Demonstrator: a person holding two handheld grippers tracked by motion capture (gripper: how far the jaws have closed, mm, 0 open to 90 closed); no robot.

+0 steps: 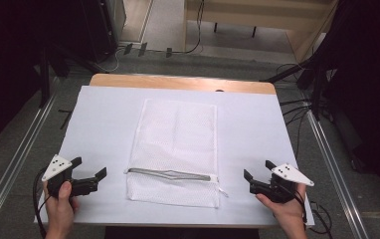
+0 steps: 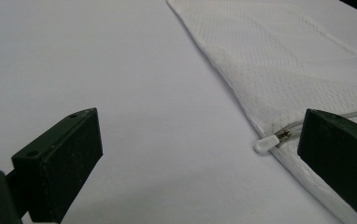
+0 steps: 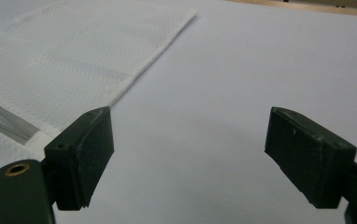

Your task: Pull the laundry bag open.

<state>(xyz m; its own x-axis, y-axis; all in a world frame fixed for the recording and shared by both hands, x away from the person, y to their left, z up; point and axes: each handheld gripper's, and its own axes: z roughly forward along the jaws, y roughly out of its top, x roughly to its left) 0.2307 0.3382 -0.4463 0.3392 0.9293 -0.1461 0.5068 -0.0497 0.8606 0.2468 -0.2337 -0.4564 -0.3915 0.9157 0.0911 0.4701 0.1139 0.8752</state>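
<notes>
- The left gripper rests on the white table cover at its near left corner, held in the person's left hand. Its jaws stand wide apart with nothing between them.
- In the left gripper view, the bare cover lies between the jaws, and the white zipper tab sits just beside the right-hand jaw, at the bag's edge.
- The mesh laundry bag lies flat in the middle of the table, its long axis running away from the person. Its zipper crosses the near end from side to side.
- The bag lies between the two grippers, to the right of the left one and to the left of the right one. Both sit near its zipper end, about equally close, so either could reach a zipper end first.
- The right gripper rests at the near right, in the right hand. Its jaws are also spread and empty, and in the right gripper view the bag's edge lies beyond the left-hand jaw.
</notes>
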